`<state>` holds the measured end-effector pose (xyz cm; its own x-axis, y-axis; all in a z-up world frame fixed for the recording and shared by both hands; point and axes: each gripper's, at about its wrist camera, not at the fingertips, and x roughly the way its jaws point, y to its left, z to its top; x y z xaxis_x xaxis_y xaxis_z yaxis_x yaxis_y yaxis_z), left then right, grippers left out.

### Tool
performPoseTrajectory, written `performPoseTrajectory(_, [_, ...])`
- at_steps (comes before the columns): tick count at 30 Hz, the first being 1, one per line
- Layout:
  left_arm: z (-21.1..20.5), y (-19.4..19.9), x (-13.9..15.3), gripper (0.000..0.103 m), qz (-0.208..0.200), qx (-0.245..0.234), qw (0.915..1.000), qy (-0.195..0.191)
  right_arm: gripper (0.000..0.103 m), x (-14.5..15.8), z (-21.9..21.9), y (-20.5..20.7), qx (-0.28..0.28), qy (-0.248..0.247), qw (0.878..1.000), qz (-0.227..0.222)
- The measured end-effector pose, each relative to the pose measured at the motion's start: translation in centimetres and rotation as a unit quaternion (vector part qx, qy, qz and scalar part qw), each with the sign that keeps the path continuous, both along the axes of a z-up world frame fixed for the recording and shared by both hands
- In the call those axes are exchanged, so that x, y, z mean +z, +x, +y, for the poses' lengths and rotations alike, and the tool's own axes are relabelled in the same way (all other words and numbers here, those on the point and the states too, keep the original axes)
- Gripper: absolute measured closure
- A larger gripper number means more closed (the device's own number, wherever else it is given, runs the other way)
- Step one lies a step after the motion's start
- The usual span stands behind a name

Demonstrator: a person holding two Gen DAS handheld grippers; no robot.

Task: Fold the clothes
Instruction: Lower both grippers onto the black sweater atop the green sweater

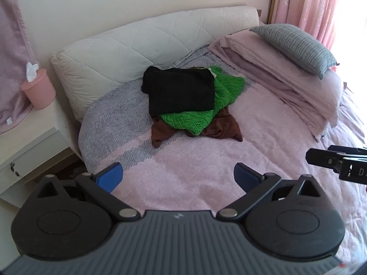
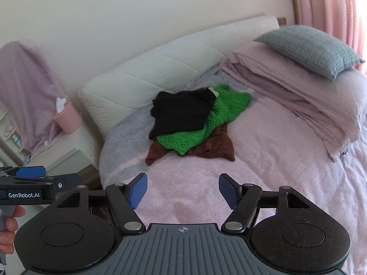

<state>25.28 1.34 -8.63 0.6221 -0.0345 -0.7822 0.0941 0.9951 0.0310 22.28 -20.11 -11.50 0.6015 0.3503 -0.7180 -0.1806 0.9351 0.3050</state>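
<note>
Pink bedspread (image 1: 206, 160): covered the near part of the bed, fuzzy and bare in front of both tools.
Grey herringbone blanket (image 1: 110, 116): lay across the head of the bed, under the far side of the pile.
Clothes pile: sat in the middle of the bed, just short of the headboard cushion, well apart from both tools.
Black garment (image 1: 179, 89): on top, roughly squared, lying flat.
Green knit (image 1: 206, 107): under the black piece, sticking out to the right and towards the front.
Brown garment (image 1: 215, 128): at the bottom, crumpled, its corners trailing onto the pink spread.
Left gripper (image 1: 177, 178): held above the near edge of the bed, its blue pads (image 1: 110, 178) spread wide, nothing between them.
Right gripper (image 2: 182, 189): alongside it, blue-padded jaws likewise set far apart and empty, pointed at the pile.
Hand (image 2: 8, 226): a few fingers wrapped round the left tool's handle, seen at the edge of the right camera.
Cream headboard cushion (image 1: 142, 43): quilted, leaning on the wall.
Folded mauve bedding (image 1: 282, 78): stacked on the right of the bed, with a grey pillow (image 1: 296, 45) on top.
Pink tissue holder (image 1: 39, 89): on the white bedside cabinet (image 1: 34, 146) to the left, a tissue poking out.
Pink curtain (image 1: 316, 4): hung at the far right.
</note>
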Motion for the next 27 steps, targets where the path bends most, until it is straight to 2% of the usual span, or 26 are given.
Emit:
performPoseTrajectory(5, [2.6,7.3,-2.4,0.001,0.016,-0.014,0.9998,-0.003,0.037,-2.2,2.6,5.5,-0.025,-0.008,0.999,0.020])
performPoseTrajectory(13, [6.8,18.7,-6.9,0.005,0.033,-0.023,0.9992,-0.009,0.037,-6.6,6.3,15.1,-0.071,0.007,0.997,0.042])
performPoseTrajectory(18, [7.8,25.0,-10.2,0.007,0.042,-0.031,0.9986,0.000,0.037,-10.6,8.3,21.2,-0.082,0.002,0.995,0.052])
performPoseTrajectory(27, [7.7,35.2,-16.6,0.018,0.055,-0.058,0.9967,-0.011,0.037,-17.1,9.8,30.0,-0.085,0.007,0.995,0.053])
